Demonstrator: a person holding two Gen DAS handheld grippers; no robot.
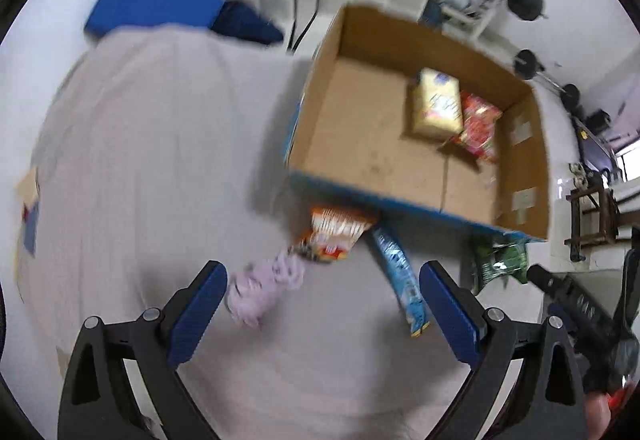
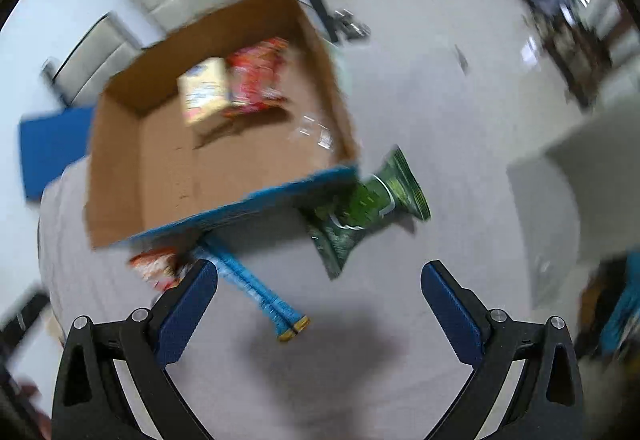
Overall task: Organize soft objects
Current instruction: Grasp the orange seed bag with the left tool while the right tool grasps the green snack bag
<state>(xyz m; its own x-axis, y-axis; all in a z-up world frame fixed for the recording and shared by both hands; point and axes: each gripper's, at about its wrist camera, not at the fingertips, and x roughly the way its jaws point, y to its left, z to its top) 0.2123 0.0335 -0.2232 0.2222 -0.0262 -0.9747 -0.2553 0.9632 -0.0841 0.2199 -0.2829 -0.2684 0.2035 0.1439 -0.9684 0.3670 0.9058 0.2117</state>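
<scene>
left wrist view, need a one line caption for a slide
Open left hand-held gripper hovers over a lilac soft item beside snack packets, near a cardboard box holding two packets.

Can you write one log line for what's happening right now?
left gripper open, empty | right gripper open, empty | cardboard box: yellow pack, red pack | green bag outside

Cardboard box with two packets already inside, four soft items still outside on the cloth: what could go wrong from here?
1. The orange snack bag and blue packet lie against the cardboard box's near wall, so open fingers may hit cardboard.
2. The green bag is partly tucked under the box corner and could drag it.
3. Both views are motion-blurred.
</scene>
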